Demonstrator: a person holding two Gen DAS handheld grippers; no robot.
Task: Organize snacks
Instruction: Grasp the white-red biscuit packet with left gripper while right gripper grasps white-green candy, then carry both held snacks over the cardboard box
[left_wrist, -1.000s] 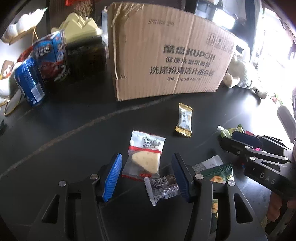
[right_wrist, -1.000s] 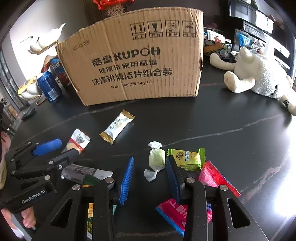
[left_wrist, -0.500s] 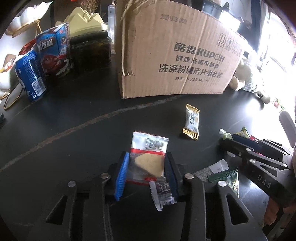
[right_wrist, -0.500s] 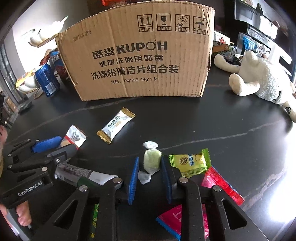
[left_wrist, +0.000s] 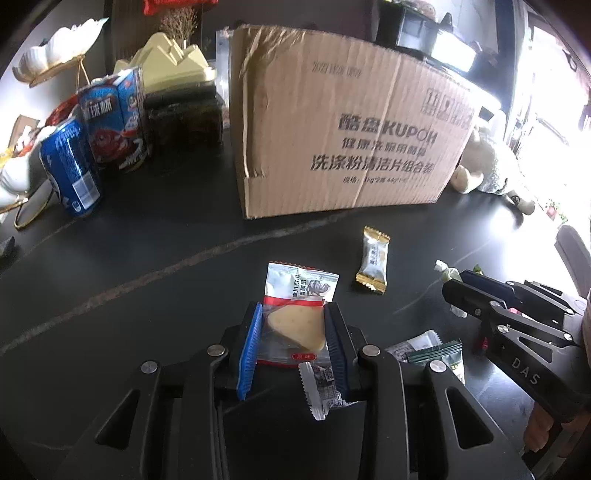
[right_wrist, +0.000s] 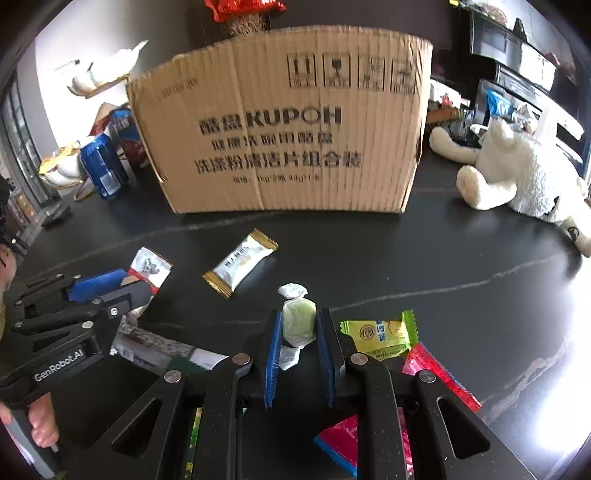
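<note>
My left gripper (left_wrist: 293, 325) is shut on a clear packet with a yellow wedge-shaped cake (left_wrist: 297, 319), red-and-white top. It also shows in the right wrist view (right_wrist: 149, 267). My right gripper (right_wrist: 299, 328) is shut on a pale green twist-wrapped candy (right_wrist: 298, 325). A white and gold candy (left_wrist: 373, 260) lies on the black table between the grippers and the big cardboard box (left_wrist: 343, 125), which also shows in the right wrist view (right_wrist: 288, 125). A grey wrapper (left_wrist: 321, 384) lies under my left gripper's right finger.
Yellow-green (right_wrist: 378, 334), red (right_wrist: 439, 373) and pink-blue (right_wrist: 347, 439) packets lie by my right gripper. A dark green packet (left_wrist: 439, 354) lies between the grippers. A blue can (left_wrist: 70, 170), a blue carton (left_wrist: 114, 122) and a plush toy (right_wrist: 517, 173) flank the box.
Both grippers closed from open: the left onto the wedge-cake packet, the right onto the green candy. Both packets have lifted slightly toward the cameras.
</note>
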